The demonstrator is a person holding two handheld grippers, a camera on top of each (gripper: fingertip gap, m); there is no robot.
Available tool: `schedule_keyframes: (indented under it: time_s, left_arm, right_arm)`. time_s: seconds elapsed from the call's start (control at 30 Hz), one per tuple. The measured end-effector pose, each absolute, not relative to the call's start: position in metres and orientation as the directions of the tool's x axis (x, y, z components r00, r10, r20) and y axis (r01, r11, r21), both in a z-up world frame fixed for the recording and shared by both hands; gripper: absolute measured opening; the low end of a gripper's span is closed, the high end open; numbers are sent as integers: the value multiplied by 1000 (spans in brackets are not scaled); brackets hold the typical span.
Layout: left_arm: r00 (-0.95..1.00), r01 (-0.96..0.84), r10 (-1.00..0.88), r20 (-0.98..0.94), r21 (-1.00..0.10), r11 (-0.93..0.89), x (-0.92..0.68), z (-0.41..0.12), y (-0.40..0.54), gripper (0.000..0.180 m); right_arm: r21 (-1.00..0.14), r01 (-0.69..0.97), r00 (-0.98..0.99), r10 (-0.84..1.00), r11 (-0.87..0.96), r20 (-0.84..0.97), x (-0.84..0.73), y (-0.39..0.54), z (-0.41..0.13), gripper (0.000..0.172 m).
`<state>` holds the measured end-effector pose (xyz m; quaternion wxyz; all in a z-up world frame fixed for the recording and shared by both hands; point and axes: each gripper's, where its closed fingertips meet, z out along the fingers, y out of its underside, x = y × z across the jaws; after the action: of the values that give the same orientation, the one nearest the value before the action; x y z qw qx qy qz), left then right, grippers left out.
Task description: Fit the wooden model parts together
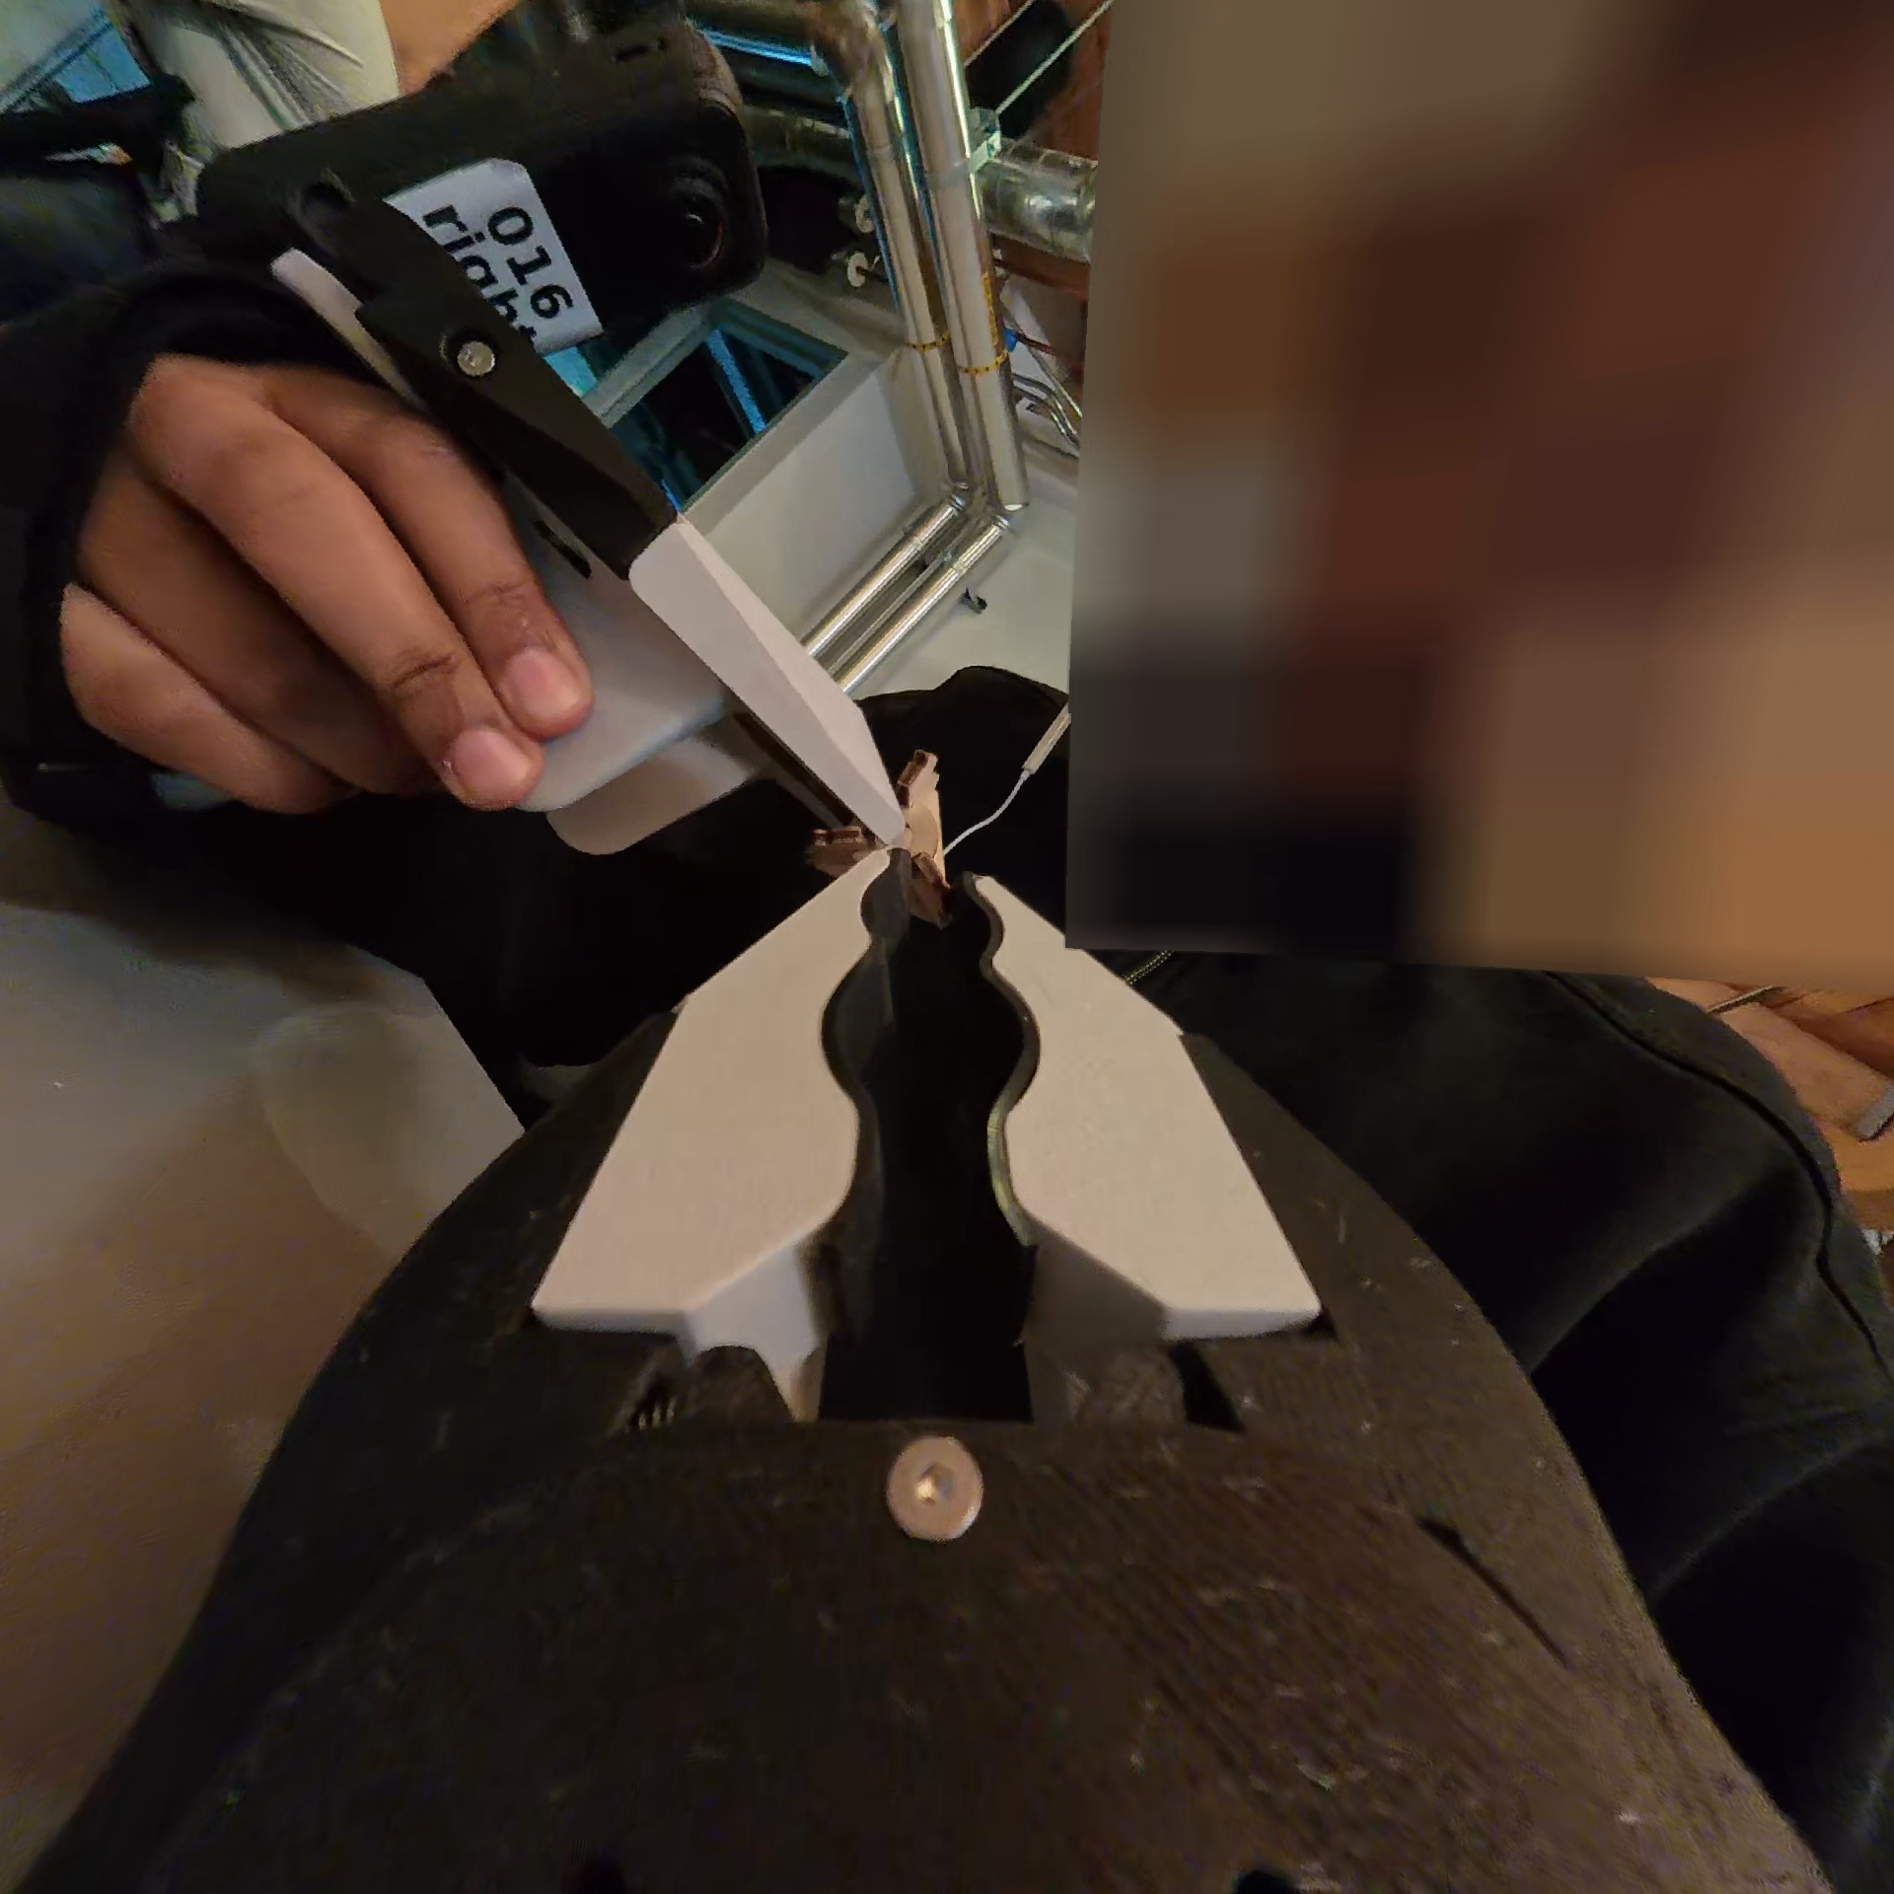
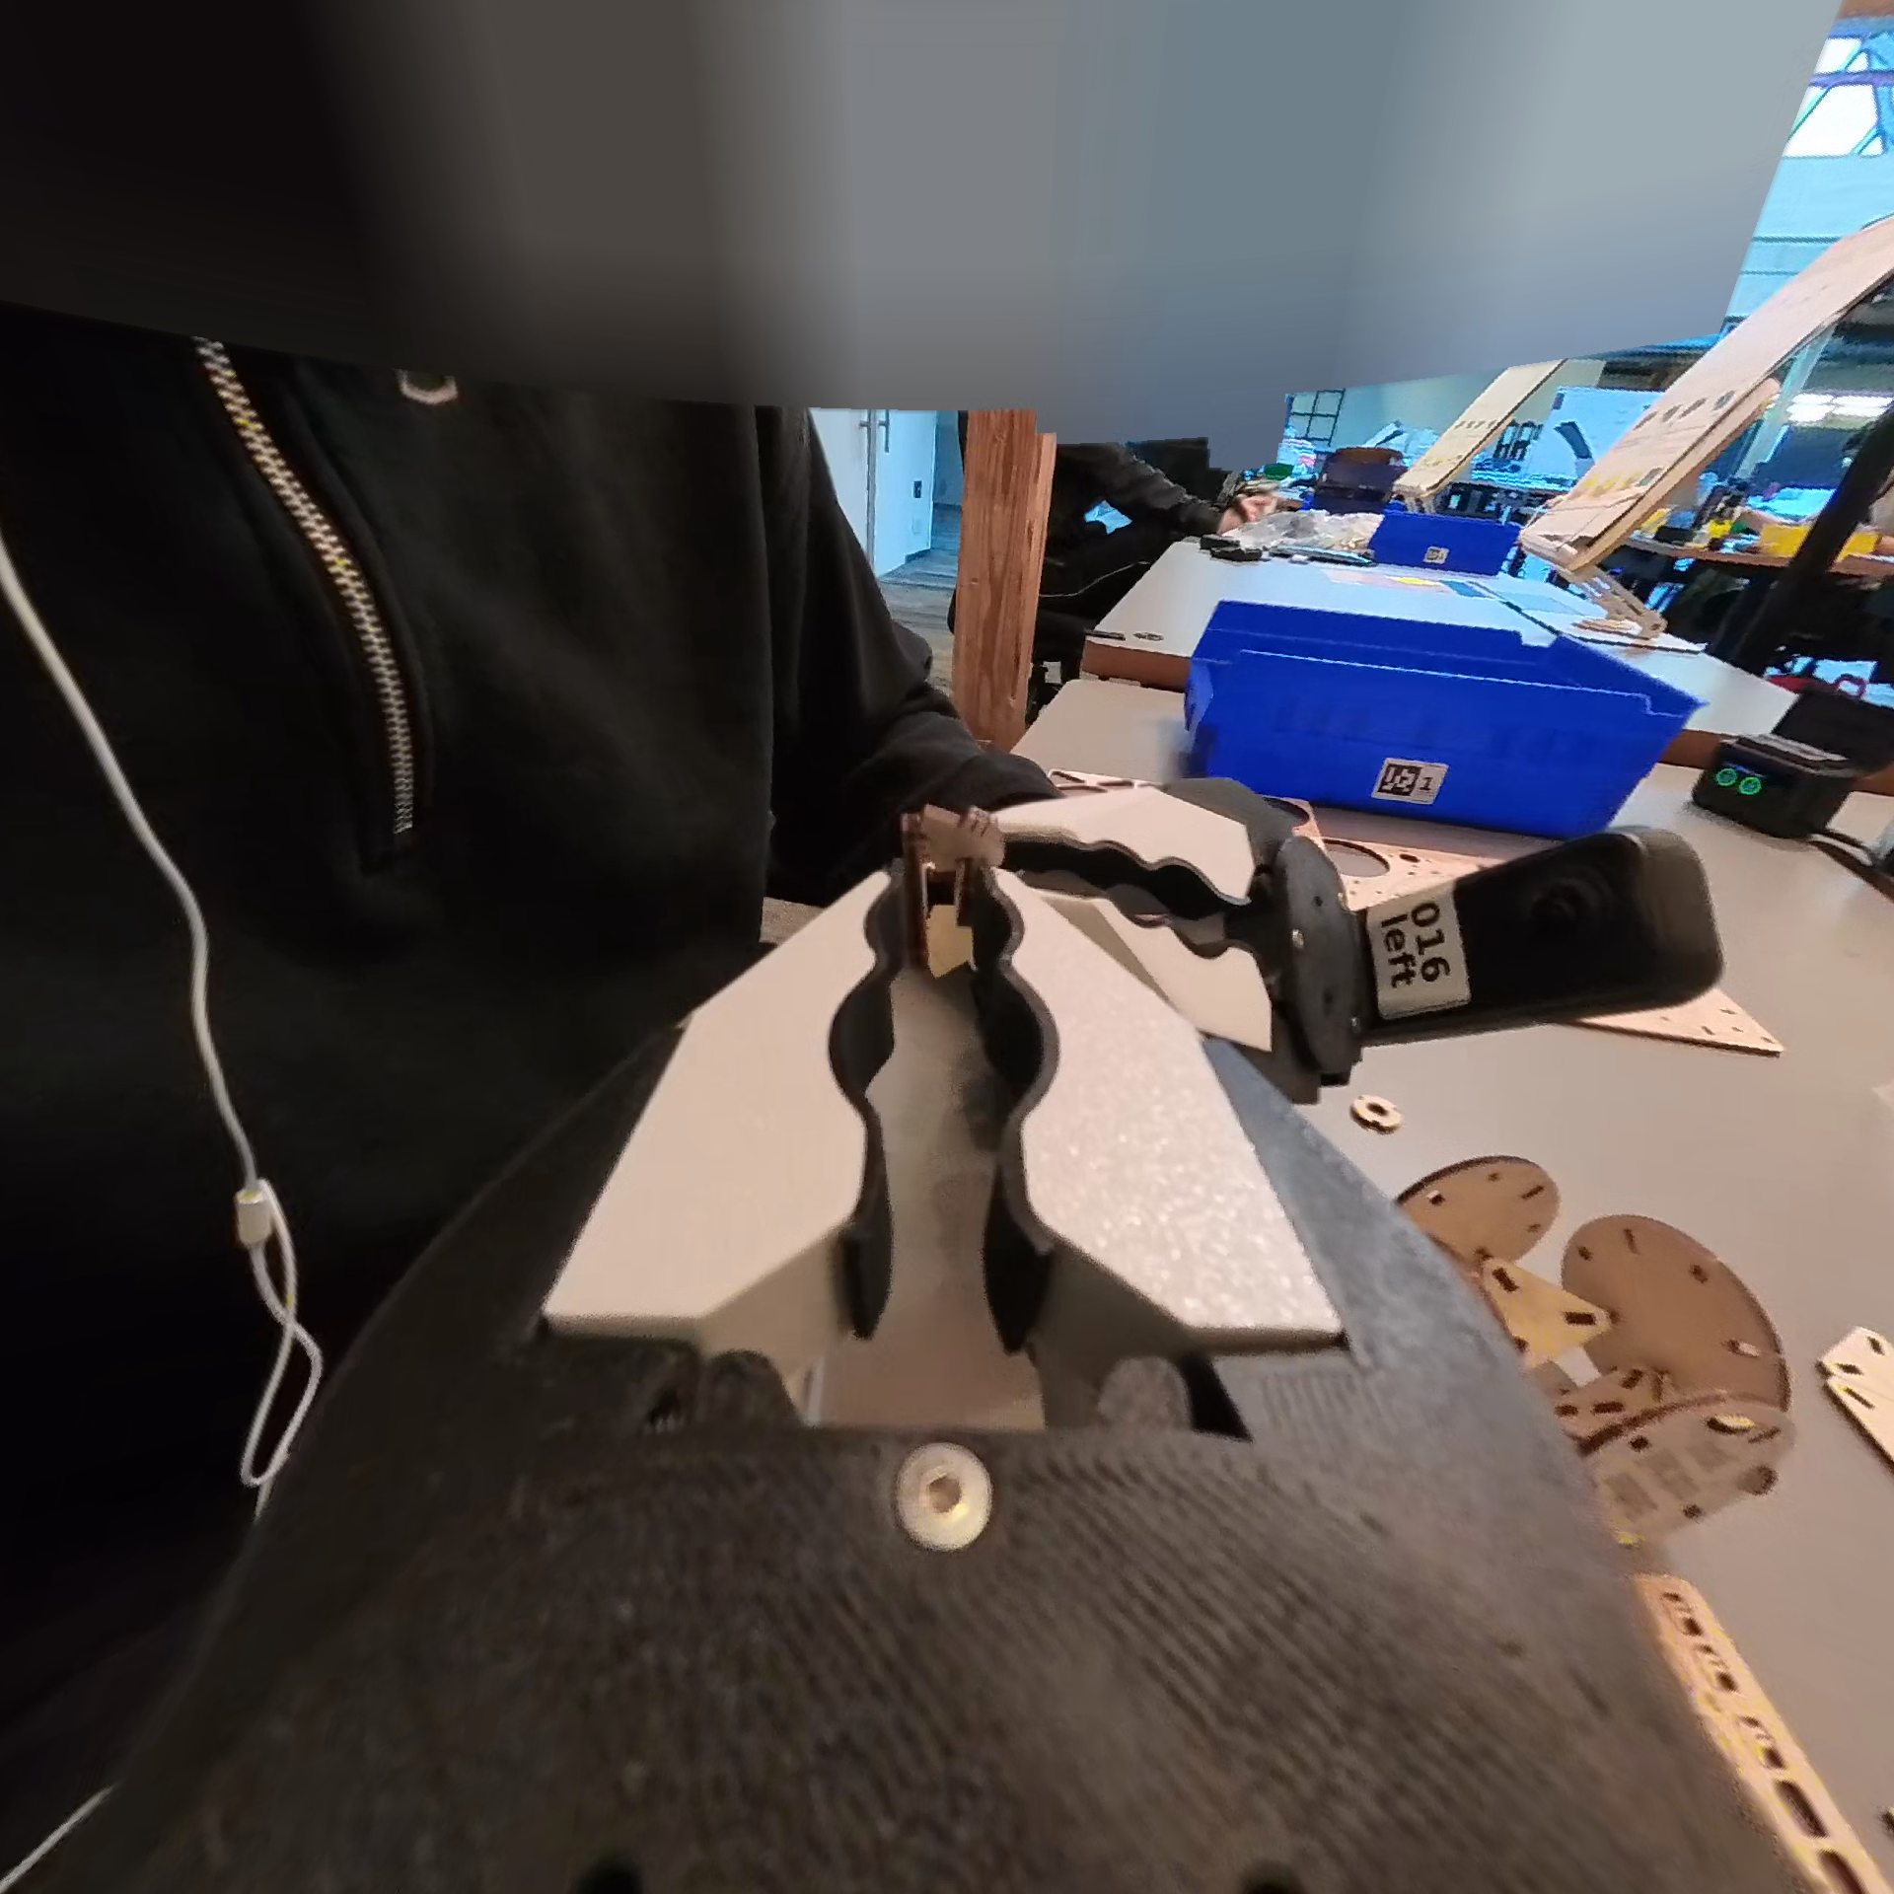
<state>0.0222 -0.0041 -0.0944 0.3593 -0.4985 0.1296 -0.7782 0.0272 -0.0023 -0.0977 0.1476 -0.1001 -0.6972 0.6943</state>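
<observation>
1. Gripping one small wood piece [image 2: 938, 912] from two sides, both claws are closed on it. The right gripper [image 2: 938, 902] pinches its slotted lower part, and the left gripper [image 2: 999, 835] nips its pale top tab.
2. The piece is in the air in front of a black jacket [image 2: 512, 666], off the table's [image 2: 1794, 1127] near edge.
3. Risk: both holds are at the very fingertips. If the two grippers pull or twist against each other, I judge the thin wood could snap or slip out.
4. Risk: if it falls here, it would likely land in the lap or on the floor, not on the table.
5. Risk: the white cable [image 2: 205, 974] hangs close by and could snag a claw.
6. Count: two grippers, one held piece and one cable.
7. Count on the table: two round discs [image 2: 1476, 1204] and one small ring [image 2: 1375, 1110] toward the near edge, one triangular plate [image 2: 1691, 1015] and two blue bins [image 2: 1435, 707] toward the far edge.
</observation>
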Motion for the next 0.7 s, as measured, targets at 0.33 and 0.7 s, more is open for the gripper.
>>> schedule_keyframes:
  time_s: [0.33,0.7]
  left_arm:
    - [304,502,-771,560,-782,-369,-20,-95,22,39]
    - [725,299,-565,394,-919,-257,-60,-122,43,42]
  right_arm:
    - [-974,-228,-795,574,16,196,3,26,-81,11]
    - [-671,-51,-718,440,739,539,-29,29,-205,12]
